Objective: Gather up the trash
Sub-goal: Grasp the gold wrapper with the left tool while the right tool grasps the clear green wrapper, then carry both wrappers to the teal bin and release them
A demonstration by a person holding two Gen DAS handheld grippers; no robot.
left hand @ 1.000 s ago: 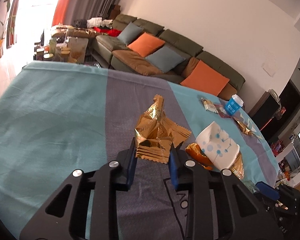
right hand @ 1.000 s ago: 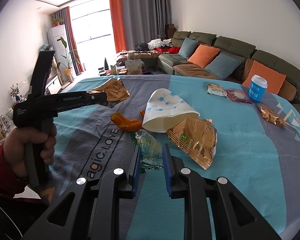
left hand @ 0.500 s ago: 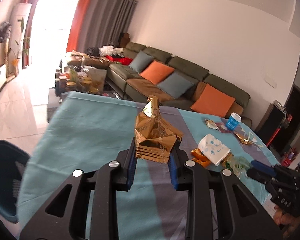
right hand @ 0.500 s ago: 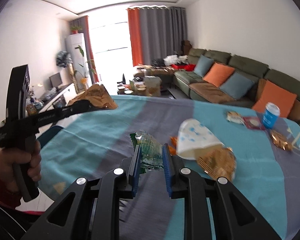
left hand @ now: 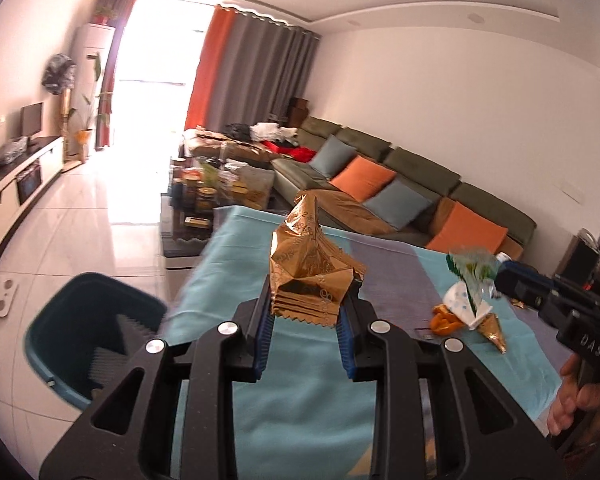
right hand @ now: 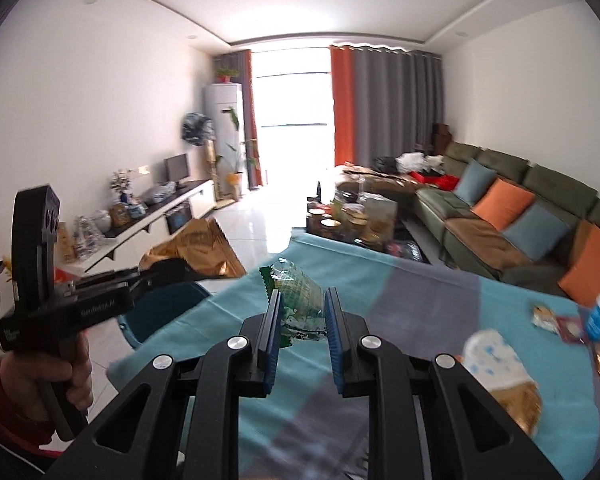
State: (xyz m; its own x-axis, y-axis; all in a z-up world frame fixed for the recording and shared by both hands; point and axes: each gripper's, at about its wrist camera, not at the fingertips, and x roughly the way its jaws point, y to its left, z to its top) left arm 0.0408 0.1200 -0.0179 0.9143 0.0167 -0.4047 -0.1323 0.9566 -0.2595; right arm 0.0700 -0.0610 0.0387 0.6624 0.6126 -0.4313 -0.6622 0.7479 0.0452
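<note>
Left gripper (left hand: 306,320) held up over the table edge, pinching a gold wrapper (left hand: 310,276), right gripper (right hand: 302,320) raised, squeezing a clear green wrapper (right hand: 298,300)

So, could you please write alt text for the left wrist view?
The left gripper holds a crumpled gold wrapper above a teal tablecloth, with a dark teal bin on the floor to the left. At right, the right gripper holds a clear green wrapper.

Ahead of me a bright window (right hand: 290,92) floods the white tiled floor (left hand: 80,216). Orange and grey curtains (right hand: 380,104) hang right of it; a green sectional sofa (right hand: 512,208) lines the right wall, a TV console (right hand: 156,220) the left.
</note>
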